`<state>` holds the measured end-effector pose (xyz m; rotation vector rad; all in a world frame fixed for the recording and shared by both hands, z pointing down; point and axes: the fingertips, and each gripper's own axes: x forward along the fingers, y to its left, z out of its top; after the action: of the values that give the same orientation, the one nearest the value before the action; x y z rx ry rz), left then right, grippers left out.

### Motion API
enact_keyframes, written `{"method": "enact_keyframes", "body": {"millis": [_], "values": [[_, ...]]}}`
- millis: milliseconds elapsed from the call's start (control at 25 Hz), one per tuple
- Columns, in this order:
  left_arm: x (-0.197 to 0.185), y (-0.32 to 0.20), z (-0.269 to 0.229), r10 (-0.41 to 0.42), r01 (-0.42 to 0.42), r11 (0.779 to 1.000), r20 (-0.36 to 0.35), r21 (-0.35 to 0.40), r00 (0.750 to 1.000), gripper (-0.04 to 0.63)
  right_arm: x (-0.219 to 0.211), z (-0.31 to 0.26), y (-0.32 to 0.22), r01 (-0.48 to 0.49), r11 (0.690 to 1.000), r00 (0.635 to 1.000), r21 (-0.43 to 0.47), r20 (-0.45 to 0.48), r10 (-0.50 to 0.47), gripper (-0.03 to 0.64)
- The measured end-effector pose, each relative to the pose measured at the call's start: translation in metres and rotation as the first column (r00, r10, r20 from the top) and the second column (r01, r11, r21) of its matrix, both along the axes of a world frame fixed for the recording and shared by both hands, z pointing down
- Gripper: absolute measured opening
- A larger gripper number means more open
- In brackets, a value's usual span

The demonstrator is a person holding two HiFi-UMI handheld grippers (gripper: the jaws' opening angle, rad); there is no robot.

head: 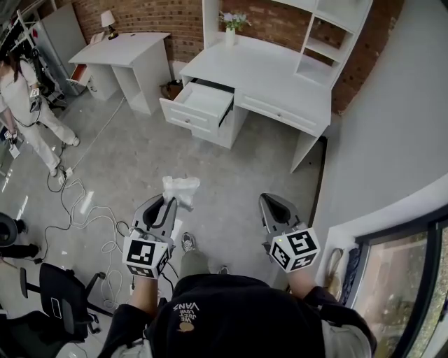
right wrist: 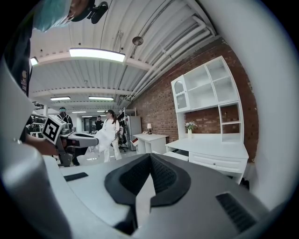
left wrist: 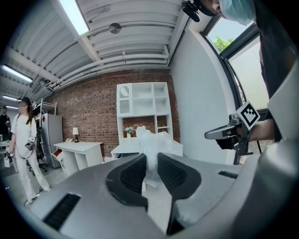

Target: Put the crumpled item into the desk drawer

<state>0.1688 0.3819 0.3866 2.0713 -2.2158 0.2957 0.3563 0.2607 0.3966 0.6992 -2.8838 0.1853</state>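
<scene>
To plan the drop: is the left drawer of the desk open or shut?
Open. In the head view the drawer is pulled out of the desk, with its inside showing.

Both grippers held forward, side by side.
The left gripper [head: 169, 203] pinches a wad [head: 181, 189]; the right gripper [head: 270, 201] is closed, empty.

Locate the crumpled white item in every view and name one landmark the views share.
Head view: crumpled white item left of centre, pinched in the left gripper's jaws.
Left gripper view: dead centre, rising between the jaws.
Right gripper view: mid-left, at the left gripper's tip, blending with a white-clad person behind.
Shared landmark: the white desk with shelving against the brick wall.
</scene>
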Motion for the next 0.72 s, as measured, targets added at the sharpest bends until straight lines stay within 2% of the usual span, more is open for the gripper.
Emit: {"method": "enact_keyframes", "body": {"millis": [320, 720], "values": [[-0.057, -0.041, 0.014, 0.031, -0.03, 0.999, -0.05, 0.013, 0.998, 0.08, -0.054, 0.0, -0.037, -0.058, 0.998, 0.998, -0.007, -0.002, 0.058, 0.002], [-0.18, -0.088, 0.013, 0.071, -0.071, 0.997, -0.064, 0.015, 0.995, 0.08, -0.17, -0.009, -0.087, -0.129, 0.992, 0.992, -0.003, 0.009, 0.129, 0.002]]}}
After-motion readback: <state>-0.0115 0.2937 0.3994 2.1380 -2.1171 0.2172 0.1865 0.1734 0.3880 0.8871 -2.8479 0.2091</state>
